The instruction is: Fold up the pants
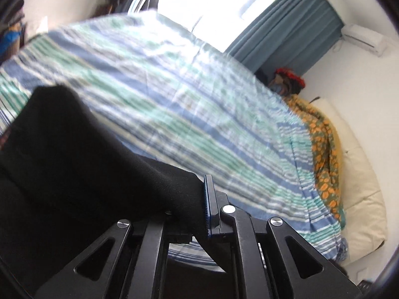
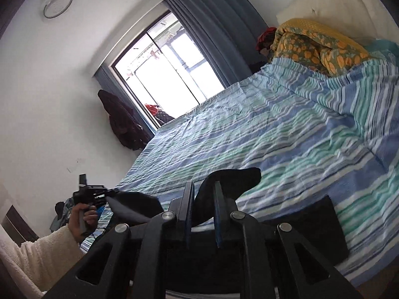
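Observation:
The black pants [image 1: 74,164] hang lifted over the striped bed [image 1: 174,94]. My left gripper [image 1: 202,199] is shut on one part of the cloth, which drapes over and hides its left finger. In the right wrist view my right gripper [image 2: 203,194] is shut on another bunch of the black pants [image 2: 232,182], with cloth sticking up between the fingers. The left gripper [image 2: 99,194] shows there too, held in a hand at the lower left, gripping a dark fold of the pants [image 2: 134,206]. Both grippers are raised above the bed.
A blue, green and white striped sheet [image 2: 274,129] covers the bed. An orange-patterned quilt [image 2: 314,47] and a cream pillow [image 1: 359,174] lie at its head. A folded black item [image 2: 321,226] rests on the near edge. A window [image 2: 169,74] with blue curtains stands behind.

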Motion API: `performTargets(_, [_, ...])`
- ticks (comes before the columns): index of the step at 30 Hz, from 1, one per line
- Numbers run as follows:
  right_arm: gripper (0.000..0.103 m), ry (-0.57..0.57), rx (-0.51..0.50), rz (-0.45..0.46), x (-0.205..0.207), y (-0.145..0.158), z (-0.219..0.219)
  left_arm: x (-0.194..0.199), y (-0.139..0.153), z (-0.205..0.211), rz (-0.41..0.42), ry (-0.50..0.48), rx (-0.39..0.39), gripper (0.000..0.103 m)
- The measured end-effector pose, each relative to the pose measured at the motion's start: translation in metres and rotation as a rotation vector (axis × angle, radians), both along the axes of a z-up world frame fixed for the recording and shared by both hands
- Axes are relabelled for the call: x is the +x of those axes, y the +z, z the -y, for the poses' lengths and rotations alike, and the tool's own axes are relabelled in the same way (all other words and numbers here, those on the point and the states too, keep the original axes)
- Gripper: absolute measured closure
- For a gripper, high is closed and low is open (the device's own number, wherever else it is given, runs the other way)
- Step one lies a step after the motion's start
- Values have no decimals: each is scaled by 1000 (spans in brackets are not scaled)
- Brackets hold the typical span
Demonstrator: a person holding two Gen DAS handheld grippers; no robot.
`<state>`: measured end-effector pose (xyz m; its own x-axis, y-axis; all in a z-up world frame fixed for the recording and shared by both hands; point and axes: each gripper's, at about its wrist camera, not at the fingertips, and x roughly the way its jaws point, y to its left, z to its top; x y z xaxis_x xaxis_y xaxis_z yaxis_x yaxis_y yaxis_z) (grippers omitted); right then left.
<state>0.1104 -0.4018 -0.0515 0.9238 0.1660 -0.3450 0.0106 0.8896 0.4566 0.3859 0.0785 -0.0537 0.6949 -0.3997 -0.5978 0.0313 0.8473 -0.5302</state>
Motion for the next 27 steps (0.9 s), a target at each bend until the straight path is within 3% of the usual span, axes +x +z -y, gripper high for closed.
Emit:
performTargets(1, [89, 34, -34, -12, 6, 1, 0, -19, 8, -10, 51, 11, 26, 94])
performTargets(3, [89, 55, -96, -134, 16, -17, 4, -58, -7, -20, 53, 17, 91, 93])
performTargets(8, [89, -38, -167, -531, 20, -115, 34, -118, -146, 8, -289, -106, 237, 93])
performTargets(10, [89, -65, -205, -607, 17, -134, 39, -132, -164, 16, -323, -120, 226, 93])
performTargets(14, [89, -129, -307, -619, 6, -133, 46, -138, -149, 40, -276, -206, 281, 93])
performTargets(18, [89, -218, -323, -658, -3, -133, 65, -143, -153, 67, -276, -279, 308, 92])
performTargets(27, [89, -259, -355, -705, -4, -146, 68, -140, -161, 83, -288, -315, 349, 88])
